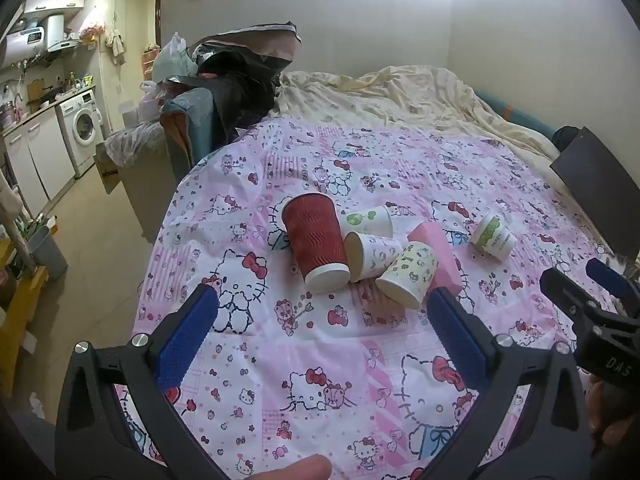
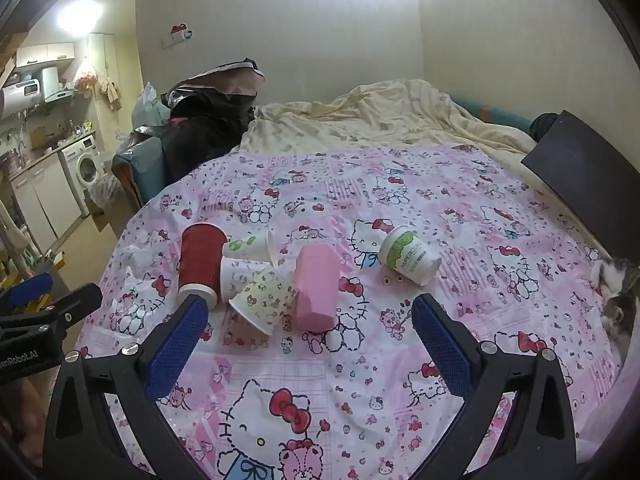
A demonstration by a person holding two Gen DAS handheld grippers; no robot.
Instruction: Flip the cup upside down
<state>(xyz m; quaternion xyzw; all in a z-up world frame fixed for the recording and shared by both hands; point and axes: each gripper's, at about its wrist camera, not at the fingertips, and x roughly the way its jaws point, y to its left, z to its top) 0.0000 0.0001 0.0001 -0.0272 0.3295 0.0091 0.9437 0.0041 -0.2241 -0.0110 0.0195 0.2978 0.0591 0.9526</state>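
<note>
Several paper cups lie on their sides on a pink Hello Kitty cloth point(image 1: 320, 360). A tall red ribbed cup point(image 1: 316, 240) point(image 2: 200, 260) lies at the left. Beside it lie a white cup with green print point(image 1: 370, 220) point(image 2: 250, 246), a white patterned cup point(image 1: 370, 254) point(image 2: 240, 276), a cream cartoon cup point(image 1: 408, 272) point(image 2: 266, 296) and a pink cup point(image 1: 438, 252) point(image 2: 316, 284). A green-labelled cup point(image 1: 493, 236) point(image 2: 408, 254) lies apart at the right. My left gripper point(image 1: 320, 312) and right gripper point(image 2: 310, 316) are open and empty, just short of the cups.
A rumpled cream blanket point(image 1: 400, 96) lies behind the cloth. A dark board point(image 2: 592, 176) stands at the right edge and a cat point(image 2: 616, 292) lies near it. Bags are piled on a chair point(image 1: 224, 80) at the back left. The floor and a kitchen with a washing machine point(image 1: 82, 128) are at the left.
</note>
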